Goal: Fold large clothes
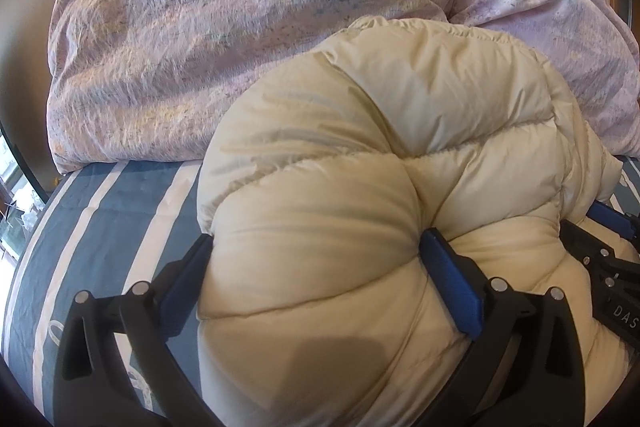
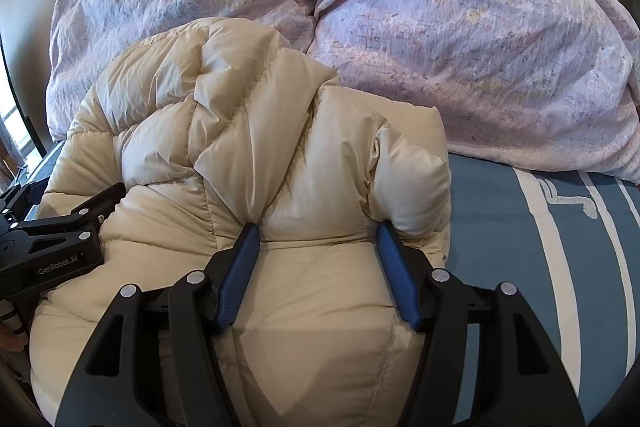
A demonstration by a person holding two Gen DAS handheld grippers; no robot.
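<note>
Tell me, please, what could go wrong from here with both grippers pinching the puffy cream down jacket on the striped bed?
1. The puffy cream down jacket bulges thickly between the left gripper and the right gripper; the slick fabric might slip free.
2. The crumpled lilac floral duvet lies right behind, so a forward fold could snag it.
3. The two grippers sit close together and might collide.

L gripper (image 1: 316, 255) clamps bunched cream puffer jacket (image 1: 360, 155) w/ both blue pads; striped bedsheet (image 1: 100, 211) under, lilac duvet (image 1: 200, 27) behind.
</note>
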